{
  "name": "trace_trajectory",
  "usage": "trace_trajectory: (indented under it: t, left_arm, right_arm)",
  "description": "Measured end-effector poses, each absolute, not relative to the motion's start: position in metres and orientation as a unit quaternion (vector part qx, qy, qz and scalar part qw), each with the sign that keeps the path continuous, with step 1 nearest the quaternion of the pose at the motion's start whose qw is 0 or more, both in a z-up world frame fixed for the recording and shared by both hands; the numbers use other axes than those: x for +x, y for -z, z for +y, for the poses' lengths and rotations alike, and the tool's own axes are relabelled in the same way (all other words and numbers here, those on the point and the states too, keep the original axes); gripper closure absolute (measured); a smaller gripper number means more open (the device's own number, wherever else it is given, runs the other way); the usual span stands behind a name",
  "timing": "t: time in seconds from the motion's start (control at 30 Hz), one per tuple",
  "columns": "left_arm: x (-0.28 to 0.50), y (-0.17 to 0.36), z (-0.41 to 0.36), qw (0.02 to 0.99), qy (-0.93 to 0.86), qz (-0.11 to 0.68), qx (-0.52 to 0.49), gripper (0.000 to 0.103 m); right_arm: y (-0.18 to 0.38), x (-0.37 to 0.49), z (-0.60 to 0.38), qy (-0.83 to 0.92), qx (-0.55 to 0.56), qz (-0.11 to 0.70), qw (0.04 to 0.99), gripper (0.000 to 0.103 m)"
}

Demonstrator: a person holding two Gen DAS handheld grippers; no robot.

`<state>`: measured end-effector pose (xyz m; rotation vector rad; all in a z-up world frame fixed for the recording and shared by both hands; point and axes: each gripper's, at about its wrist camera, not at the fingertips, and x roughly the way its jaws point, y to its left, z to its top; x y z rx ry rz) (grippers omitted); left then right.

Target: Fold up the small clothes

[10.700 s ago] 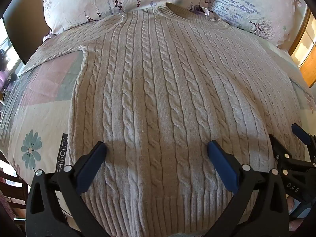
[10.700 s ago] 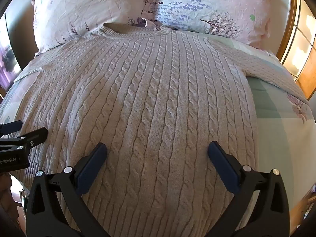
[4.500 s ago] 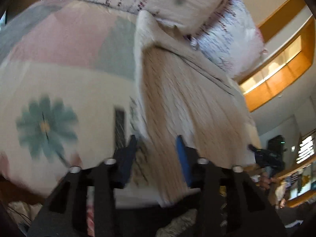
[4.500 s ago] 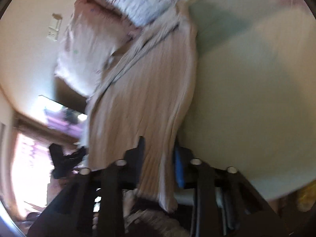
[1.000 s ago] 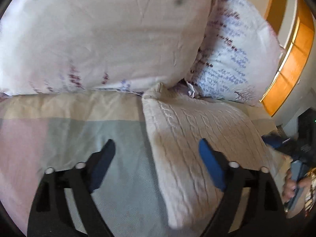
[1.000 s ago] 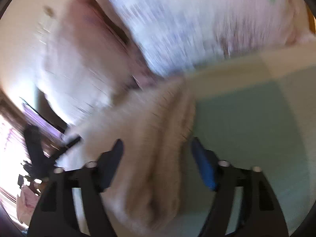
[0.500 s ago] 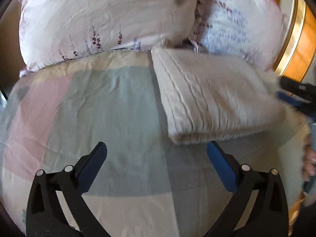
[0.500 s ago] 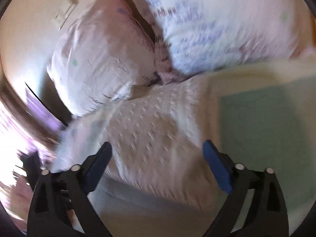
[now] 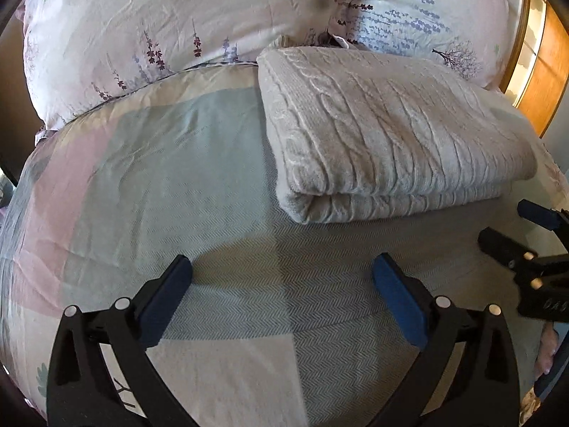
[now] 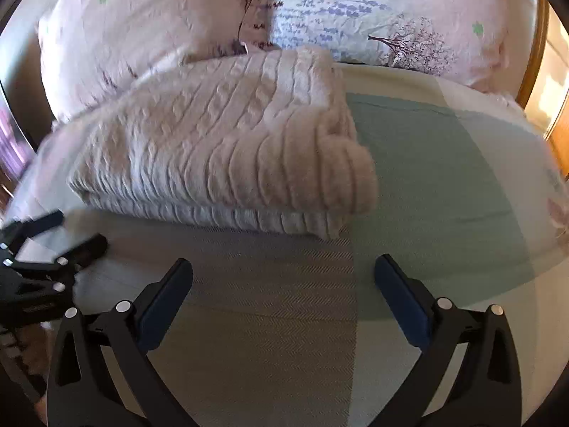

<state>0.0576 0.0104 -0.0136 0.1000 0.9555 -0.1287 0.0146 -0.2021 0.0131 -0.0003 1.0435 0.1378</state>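
A beige cable-knit sweater (image 9: 384, 135) lies folded into a thick rectangle on the bed, up against the pillows; it also shows in the right wrist view (image 10: 227, 149). My left gripper (image 9: 281, 295) is open and empty, above the bedspread a little short of the sweater's near folded edge. My right gripper (image 10: 282, 295) is open and empty, also just short of the sweater. Each gripper shows at the edge of the other's view: the right one (image 9: 515, 235) and the left one (image 10: 57, 235).
The sweater lies on a patchwork bedspread (image 9: 170, 185) of green, pink and cream panels. Two floral pillows (image 9: 170, 25) (image 10: 391, 10) stand behind it. A wooden bed frame (image 9: 544, 82) runs along the right side.
Both grippers let go of the sweater and have drawn back from it toward the foot of the bed. The sweater, spread flat earlier, now lies folded by the pillows.
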Motion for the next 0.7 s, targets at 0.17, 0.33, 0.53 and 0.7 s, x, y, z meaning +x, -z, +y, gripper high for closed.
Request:
trace_trajectory:
  t: [0.17,0.33,0.53,0.7]
  left_arm:
    - [0.0588,0.0133,0.0115,0.884,0.063,0.460,0.047,0.002]
    - [0.0590,0.0132,0.0115,0.884,0.063,0.460,0.048,0.002]
    - [0.0591,0.0132,0.0114,0.884,0.063,0.460,0.048,0.002]
    - [0.0592,0.0132,0.0114,0.884,0.063,0.460,0.048,0.002]
  right_arm:
    - [-0.0126,0.0163,-0.2017,-0.061,-0.008,0.499,0.864,0.001]
    - [-0.0126,0.0164,-0.2014,-0.061,-0.008,0.499,0.864,0.001]
    - [-0.0123,0.0164,-0.2011,-0.060,-0.008,0.499,0.864,0.001]
    - [-0.0123,0.0165,-0.2006,-0.059,-0.007,0.499,0.864,0.001]
